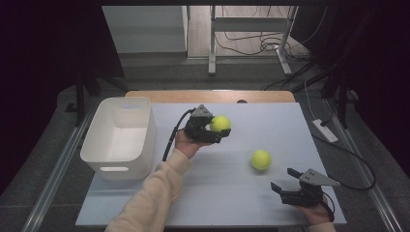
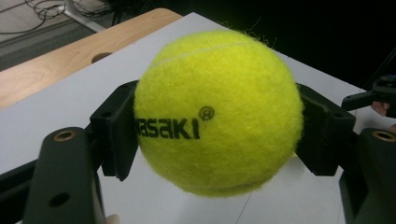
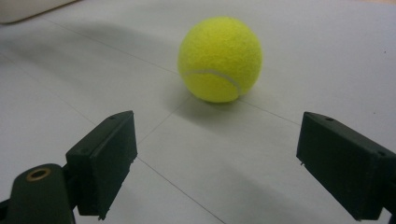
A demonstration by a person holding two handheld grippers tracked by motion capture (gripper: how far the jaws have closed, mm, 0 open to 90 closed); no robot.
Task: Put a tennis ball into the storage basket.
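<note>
White bin [image 1: 118,137] sits at the table's left edge; the left gripper [image 1: 218,129] is clenched on a tennis ball [image 1: 220,123], lifted off the table, bin just to its left. Second ball [image 1: 261,159] lies on the table, ahead and left of the right gripper [image 1: 285,181], whose jaws are released and empty.

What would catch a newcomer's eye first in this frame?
The bright yellow tennis ball clamped in the left gripper, held above the middle of the white table, stands out most. A second tennis ball lies loose on the table, just ahead of the open right gripper. A white bin sits at the table's left edge.
</note>
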